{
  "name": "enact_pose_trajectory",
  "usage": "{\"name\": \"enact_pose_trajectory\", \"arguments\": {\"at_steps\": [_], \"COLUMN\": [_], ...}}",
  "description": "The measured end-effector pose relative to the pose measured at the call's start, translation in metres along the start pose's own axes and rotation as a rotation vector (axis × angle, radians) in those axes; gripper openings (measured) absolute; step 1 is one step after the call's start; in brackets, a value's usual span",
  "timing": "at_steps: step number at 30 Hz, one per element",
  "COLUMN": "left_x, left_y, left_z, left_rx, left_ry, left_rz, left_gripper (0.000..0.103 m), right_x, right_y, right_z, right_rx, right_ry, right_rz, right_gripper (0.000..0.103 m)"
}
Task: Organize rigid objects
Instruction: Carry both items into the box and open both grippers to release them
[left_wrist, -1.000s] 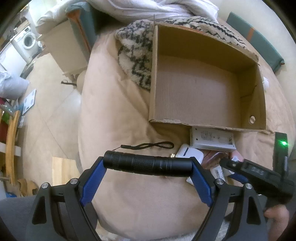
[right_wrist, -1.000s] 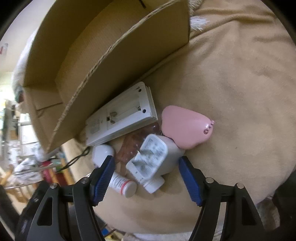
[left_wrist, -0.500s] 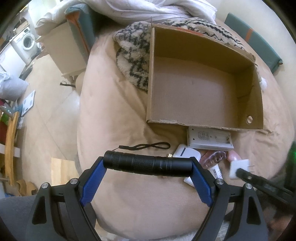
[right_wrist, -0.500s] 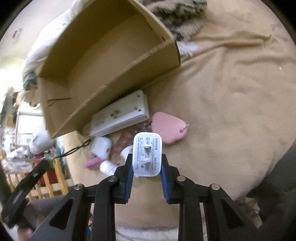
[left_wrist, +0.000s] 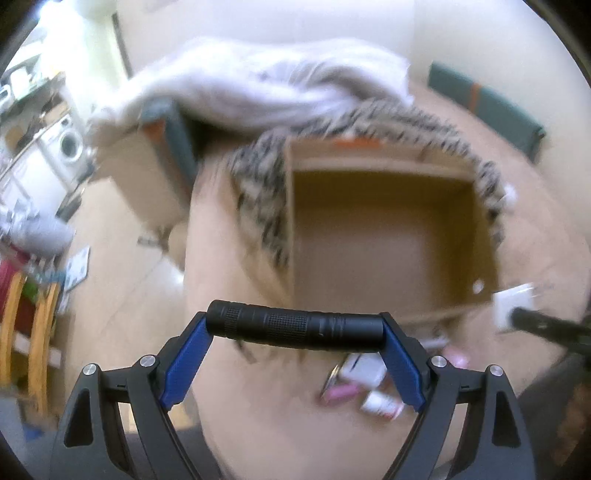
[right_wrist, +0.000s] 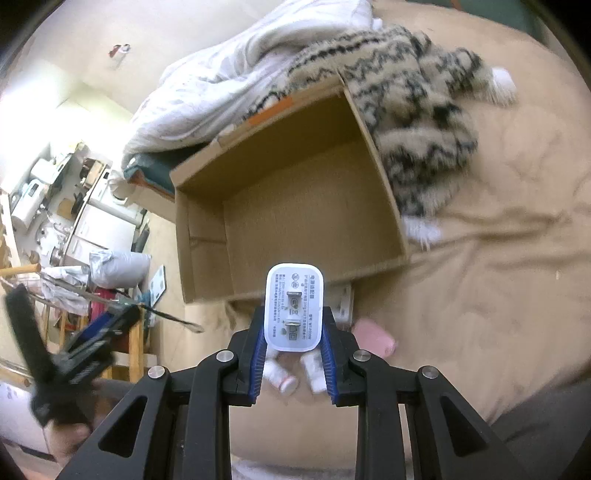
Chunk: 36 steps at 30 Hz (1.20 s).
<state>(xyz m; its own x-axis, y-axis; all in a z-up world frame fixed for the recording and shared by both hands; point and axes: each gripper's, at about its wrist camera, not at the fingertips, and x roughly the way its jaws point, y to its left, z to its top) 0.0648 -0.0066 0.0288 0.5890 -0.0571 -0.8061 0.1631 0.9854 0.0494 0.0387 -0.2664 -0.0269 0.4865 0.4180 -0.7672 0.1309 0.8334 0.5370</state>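
Two tongs (left_wrist: 294, 328) (right_wrist: 293, 334) gripping, left spans flashlight (left_wrist: 294, 326), right pinches charger (right_wrist: 294, 306).

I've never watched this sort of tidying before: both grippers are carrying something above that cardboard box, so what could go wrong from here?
The black flashlight is gripped only at its two ends by the left gripper, so it might pivot or slip out.

The right gripper pinches only the lower part of the white charger plug; most stands above the pads and could tip.

The cardboard box sits on soft bedding, so dropped items may bounce or tilt it.
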Motion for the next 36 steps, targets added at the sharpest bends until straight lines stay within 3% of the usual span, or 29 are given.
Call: {"name": "enact_pose_trajectory", "arguments": {"at_steps": [5,8,11,15,19,24,27,36], "left_x": [-0.037,-0.041,-0.026,0.018,0.078,0.138,0.158,0.187], "left_y": [-0.019,-0.032,-0.042,-0.048,-0.058,-0.076,-0.076,-0.07], "left_z": [0.056,0.088,0.118,0.134,0.123,0.084,0.068,0.048], "left_rx": [0.03,0.058,0.05,0.025,0.043,0.112,0.125,0.136], "left_ry": [-0.093,-0.12,-0.11,-0.06,0.042,0.141,0.161,0.224], "left_rz": [-0.138,-0.143,-0.159,-0.169,-0.114,-0.025,0.034,0.092], "left_gripper": [0.086,0.086,0.086,0.086,0.086,0.086,0.086,0.086], "right_x": [0.005,0.009,0.018,0.039,0.071,0.109,0.121,0.148], "right_y": [0.008,0.012,0.014,0.012,0.004,0.0,0.003,-0.001], "right_z": [0.036,0.06,0.079,0.092,0.09,0.079,0.074,0.068], "right_rx": [-0.015,-0.027,-0.039,-0.041,-0.024,-0.025,-0.05,-0.046], "right_ry": [-0.03,-0.055,-0.064,-0.041,0.029,0.147,0.188,0.286], "right_rz": [0.033,0.039,0.029,0.029,0.032,0.006,-0.014,-0.042], "right_gripper": [0.028,0.028,0.028,0.028,0.028,0.028,0.028,0.028]}}
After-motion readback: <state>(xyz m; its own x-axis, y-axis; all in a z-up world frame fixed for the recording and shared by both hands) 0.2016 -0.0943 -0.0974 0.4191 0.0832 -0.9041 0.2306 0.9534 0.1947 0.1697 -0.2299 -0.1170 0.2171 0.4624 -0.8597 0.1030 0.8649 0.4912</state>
